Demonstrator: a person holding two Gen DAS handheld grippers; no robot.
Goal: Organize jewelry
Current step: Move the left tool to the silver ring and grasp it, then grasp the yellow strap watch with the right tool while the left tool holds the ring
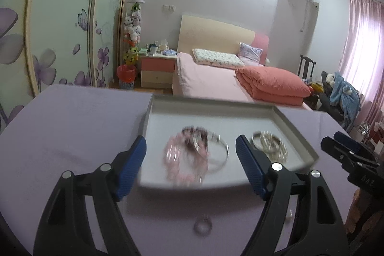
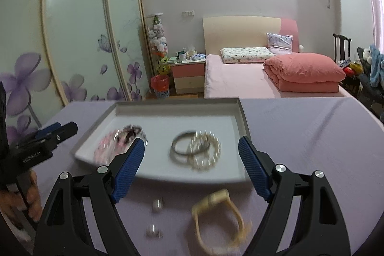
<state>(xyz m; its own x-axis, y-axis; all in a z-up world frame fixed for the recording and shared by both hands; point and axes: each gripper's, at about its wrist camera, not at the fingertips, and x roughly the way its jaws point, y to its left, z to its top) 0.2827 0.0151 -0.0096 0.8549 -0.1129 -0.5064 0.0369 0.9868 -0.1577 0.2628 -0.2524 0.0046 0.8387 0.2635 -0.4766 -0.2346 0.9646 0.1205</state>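
1. Writing: in the right wrist view, white lettering runs along the black body of the left gripper (image 2: 56,132) at 9 o'clock; it seems to read "GenRobot.AI", but it is small and partly blurred. In the left wrist view the right gripper (image 1: 336,140) at 3 o'clock bears embossed letters too faint to read.
2. Left gripper: its blue ribbed fingers (image 1: 133,169) are spread wide and hold nothing, hovering above the near rim of the shallow grey rectangular tray (image 1: 211,104) on the lilac-covered counter (image 1: 72,126).
3. In the tray, at the left, a pink beaded bracelet (image 1: 184,161) overlaps a dark beaded bracelet (image 1: 195,133) and a thin silver bangle (image 1: 219,152).
4. At the right of the tray, a silver bangle (image 2: 186,144) lies touching a pearl bracelet (image 2: 206,152).
5. Right gripper: its blue ribbed fingers (image 2: 254,170) are also spread wide and empty.
6. On the counter at 6 o'clock lie a small silver ring (image 1: 203,225), two small blurred silver pieces (image 2: 157,204), and a cream-coloured wristwatch (image 2: 219,220).
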